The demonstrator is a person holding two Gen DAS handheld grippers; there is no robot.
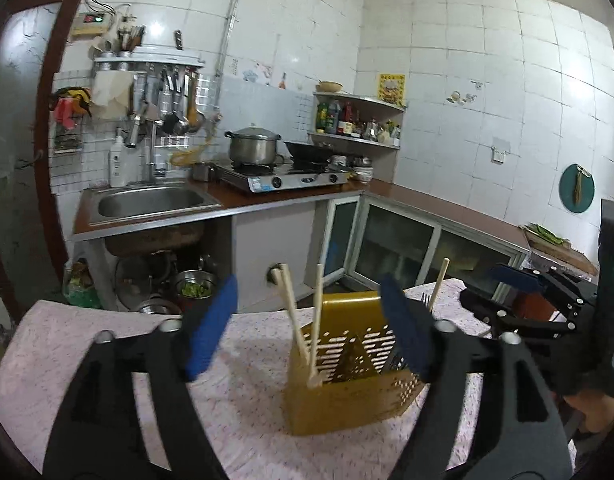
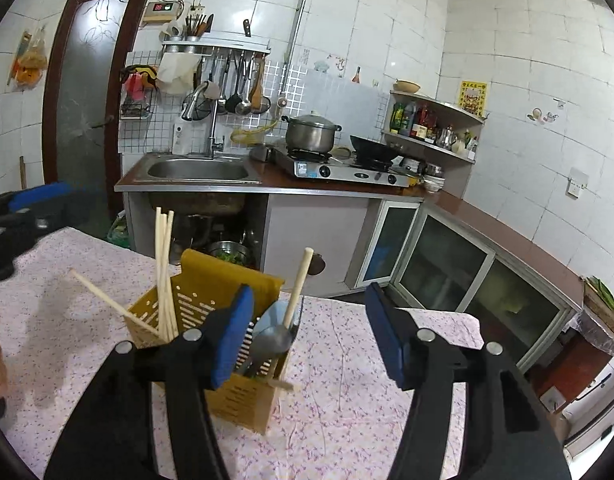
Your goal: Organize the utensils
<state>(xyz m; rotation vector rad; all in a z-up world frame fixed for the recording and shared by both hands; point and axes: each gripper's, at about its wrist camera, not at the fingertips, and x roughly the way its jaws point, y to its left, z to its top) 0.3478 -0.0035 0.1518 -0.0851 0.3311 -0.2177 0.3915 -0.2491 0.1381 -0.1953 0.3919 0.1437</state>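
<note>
Yellow perforated plastic utensil caddy (image 2: pixel 227 392) holds pale wooden chopsticks (image 2: pixel 163 276) and a metal spoon (image 2: pixel 273 340); it stands between the spread, empty left gripper (image 1: pixel 307 328) and right gripper (image 2: pixel 307 336).

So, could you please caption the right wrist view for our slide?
Open right gripper above a yellow utensil holder with chopsticks and spoon.
</note>
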